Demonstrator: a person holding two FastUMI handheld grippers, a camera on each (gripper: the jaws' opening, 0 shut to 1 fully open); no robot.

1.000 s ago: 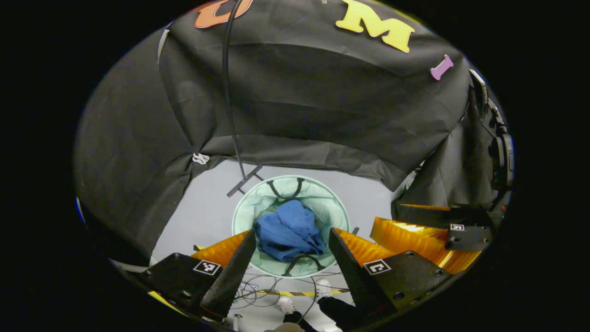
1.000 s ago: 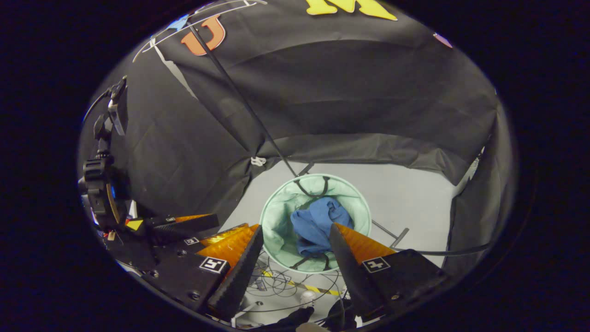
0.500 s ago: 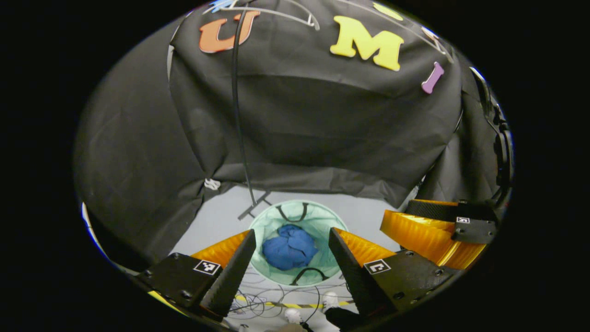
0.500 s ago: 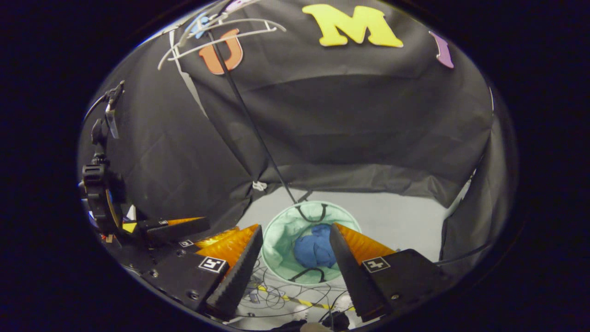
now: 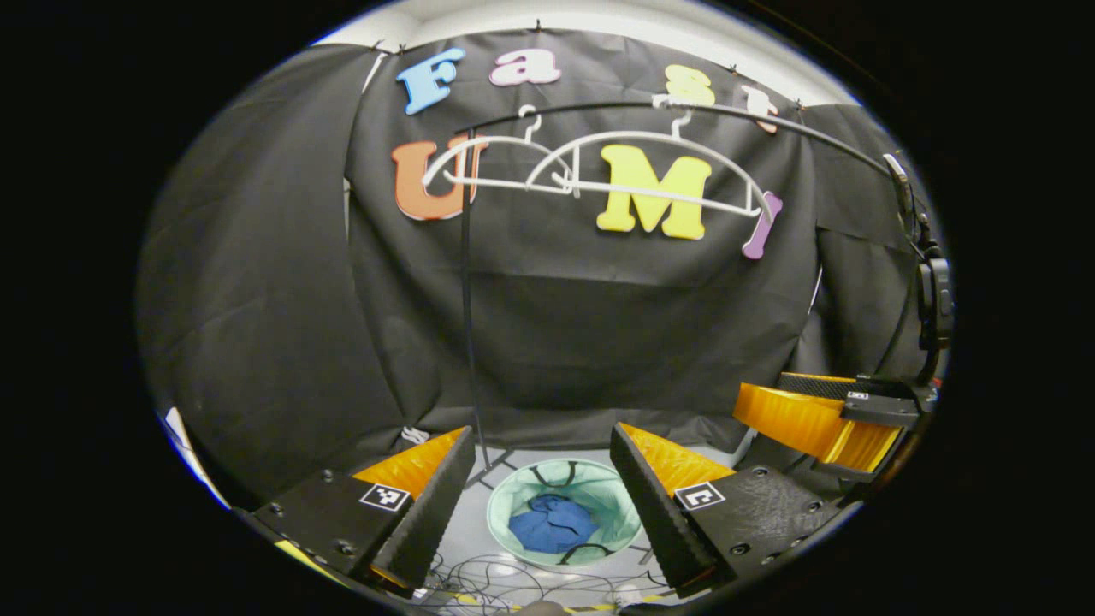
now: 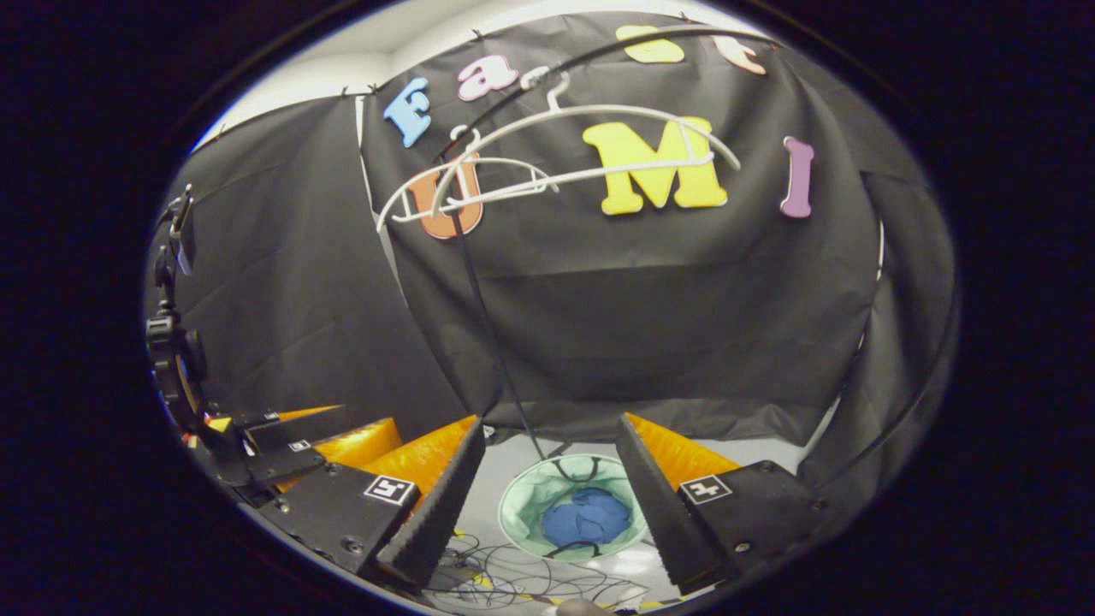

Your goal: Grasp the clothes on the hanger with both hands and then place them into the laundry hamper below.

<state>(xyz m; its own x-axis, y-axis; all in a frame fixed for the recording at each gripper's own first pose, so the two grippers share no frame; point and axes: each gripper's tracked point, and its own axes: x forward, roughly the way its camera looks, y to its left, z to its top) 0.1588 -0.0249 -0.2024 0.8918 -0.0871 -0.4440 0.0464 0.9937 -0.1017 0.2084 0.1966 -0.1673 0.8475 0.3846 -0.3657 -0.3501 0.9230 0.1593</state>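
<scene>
Clothes: your blue clothes (image 5: 549,524) lie bunched in the hamper (image 5: 513,500), down on the floor beneath the rail (image 5: 770,124); the right gripper view shows the same bundle (image 6: 590,516) inside the green rim (image 6: 513,505).
Hangers: the two white hangers (image 5: 650,162) on the rail are bare, so nothing is left up there for you to take.
Left gripper (image 5: 541,488): your jaws stand wide apart with nothing between them, well above the hamper.
Right gripper (image 6: 547,479): jaws wide as well and empty; from the left gripper view you can see it off to the side (image 5: 813,419).
Done: grasp, carry and drop all look complete, judging by where the cloth lies.
Left: as far as I can judge, nothing but drawing your hands clear; no cloth hangs over the rim.
Floor: loose cables (image 6: 513,577) lie just beside the hamper.
</scene>
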